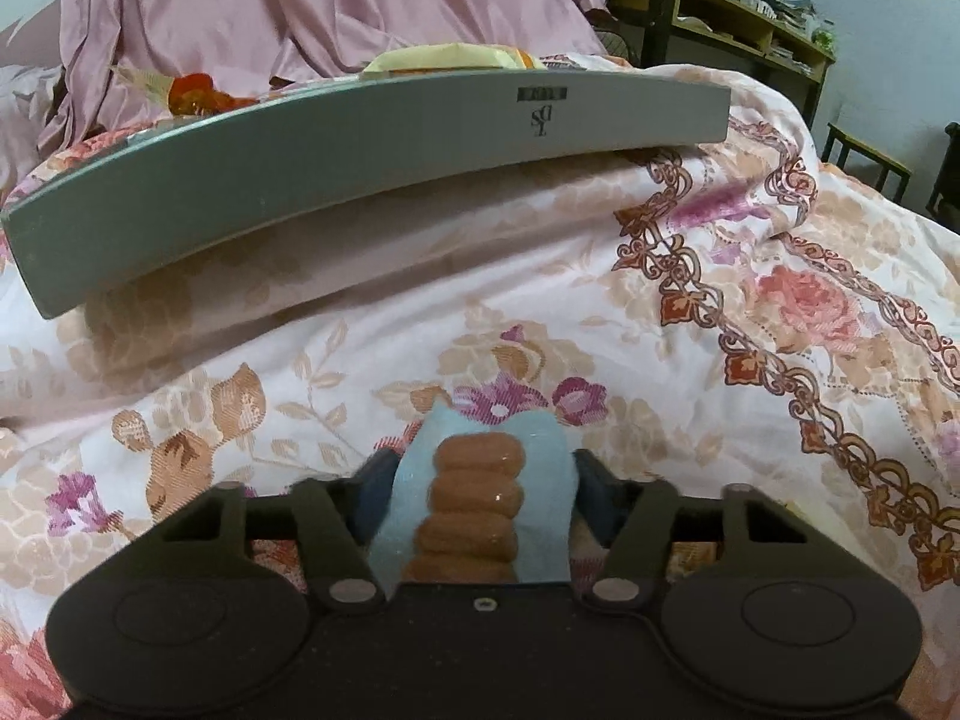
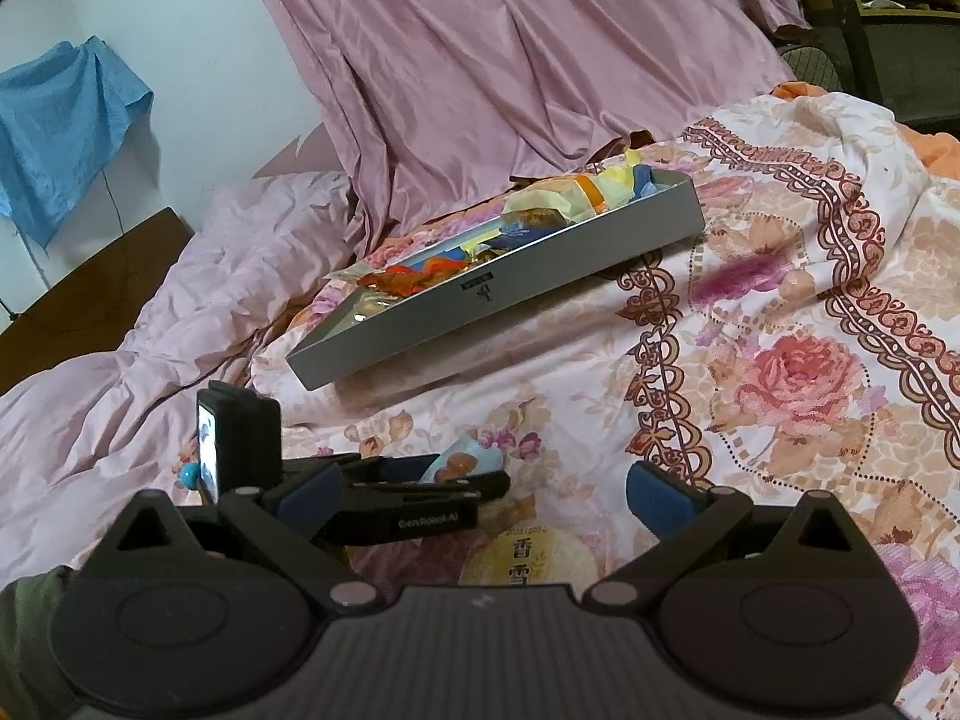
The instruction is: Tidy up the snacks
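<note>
Left gripper (image 1: pixel 480 480): fingers pinch a light-blue snack packet (image 1: pixel 480 498) printed with brown biscuits, low over the floral bedspread (image 1: pixel 750 312).
Right gripper (image 2: pixel 480 492): fingers spread wide, holding nothing; a pale round-printed packet (image 2: pixel 528 558) lies on the bedspread between them.
Grey tray (image 1: pixel 360 174): on the bedspread toward its far edge, loaded with mixed wrapped snacks (image 2: pixel 510 234).
Backdrop: pink curtain (image 2: pixel 510 48).
</note>
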### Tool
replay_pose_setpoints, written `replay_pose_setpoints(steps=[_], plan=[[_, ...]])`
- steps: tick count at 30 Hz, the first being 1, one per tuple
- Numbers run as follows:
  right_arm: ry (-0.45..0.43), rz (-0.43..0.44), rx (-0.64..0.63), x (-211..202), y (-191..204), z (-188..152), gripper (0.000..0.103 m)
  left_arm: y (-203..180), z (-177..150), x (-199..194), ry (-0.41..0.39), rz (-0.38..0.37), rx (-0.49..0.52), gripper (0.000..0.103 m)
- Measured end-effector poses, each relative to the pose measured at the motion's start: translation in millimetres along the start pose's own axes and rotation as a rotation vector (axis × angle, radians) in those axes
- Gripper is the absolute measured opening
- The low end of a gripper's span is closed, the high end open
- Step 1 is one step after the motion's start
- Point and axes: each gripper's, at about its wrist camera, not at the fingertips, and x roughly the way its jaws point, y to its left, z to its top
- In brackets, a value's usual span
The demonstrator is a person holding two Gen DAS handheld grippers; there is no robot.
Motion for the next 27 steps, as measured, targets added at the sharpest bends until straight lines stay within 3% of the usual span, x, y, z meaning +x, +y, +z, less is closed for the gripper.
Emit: replay_pose_setpoints(steps=[8,12,17,21,25,27], plan=[[0.026,0.000,-0.017,7.5,1.4,-3.4,0.103,-2.4,1.7,-8.8,-0.016,0.014,0.011,0.045],[0.039,-0.004,-0.031,9.5,3.5,-5.9,0.103,-0.6,-1.0,-15.6,-0.001,0.027,-0.005,0.044],[0.060,-0.009,-0.042,12.6,3.7,-8.5,0.103,-1.3,-11.2,-15.1,0.028,0.059,0.003,0.055],[0.074,-0.016,-0.062,14.9,5.3,-10.9,0.103,3.1,-11.9,-15.4,0.033,0.053,-0.030,0.056],[0.093,-0.009,-0.082,17.9,7.6,-13.3,0.103,3.5,-7.4,-22.5,0.032,0.049,-0.021,0.044],[0.113,-0.009,-0.107,21.8,10.4,-15.7,0.103,2.3,-5.0,-32.7,0.012,0.079,-0.008,0.044]])
